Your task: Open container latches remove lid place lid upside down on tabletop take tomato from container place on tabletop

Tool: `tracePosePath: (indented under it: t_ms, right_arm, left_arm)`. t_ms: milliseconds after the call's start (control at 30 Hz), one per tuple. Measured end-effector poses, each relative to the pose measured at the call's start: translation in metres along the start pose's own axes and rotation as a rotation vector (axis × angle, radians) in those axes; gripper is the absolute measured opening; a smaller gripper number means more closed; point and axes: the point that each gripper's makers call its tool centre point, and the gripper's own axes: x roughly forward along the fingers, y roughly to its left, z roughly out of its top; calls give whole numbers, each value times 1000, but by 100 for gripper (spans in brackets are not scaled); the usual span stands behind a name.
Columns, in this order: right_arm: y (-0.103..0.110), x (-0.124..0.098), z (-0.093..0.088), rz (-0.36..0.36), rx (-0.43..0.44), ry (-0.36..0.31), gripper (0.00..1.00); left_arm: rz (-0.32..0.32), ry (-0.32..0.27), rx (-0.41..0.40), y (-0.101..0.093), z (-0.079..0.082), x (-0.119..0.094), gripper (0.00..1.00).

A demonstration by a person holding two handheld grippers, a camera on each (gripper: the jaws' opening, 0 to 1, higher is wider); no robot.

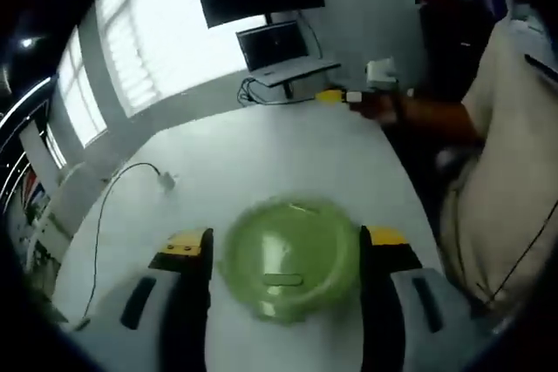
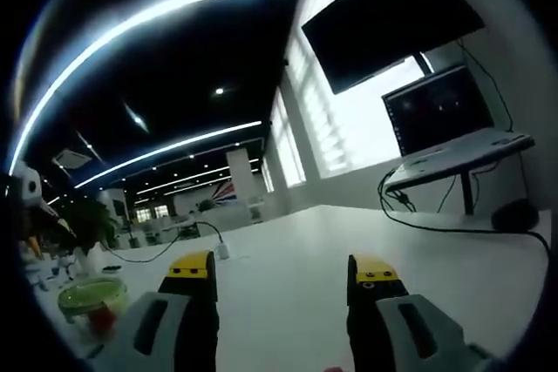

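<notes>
The left hand-held gripper (image 1: 286, 254) is standing spread wide, its yellow-tipped jaws flanking the green lid (image 1: 290, 256) of the container, one on each side; whether they are touching it cannot be told. The lid is round, pale green, sitting closed on the white counter (image 1: 261, 154), a latch tab facing the camera. The right hand-held gripper (image 2: 284, 278) is hanging open over bare counter, holding nothing. Off to its left, the container (image 2: 91, 300) is showing something red inside.
</notes>
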Motion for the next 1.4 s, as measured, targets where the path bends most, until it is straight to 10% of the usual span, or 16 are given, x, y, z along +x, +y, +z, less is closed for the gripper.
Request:
tracePosePath:
  t_ms: [1400]
  right_arm:
    - [-11, -10, 4, -34, 5, -11, 54]
  left_arm:
    - [-165, 228, -80, -15, -45, 52, 68]
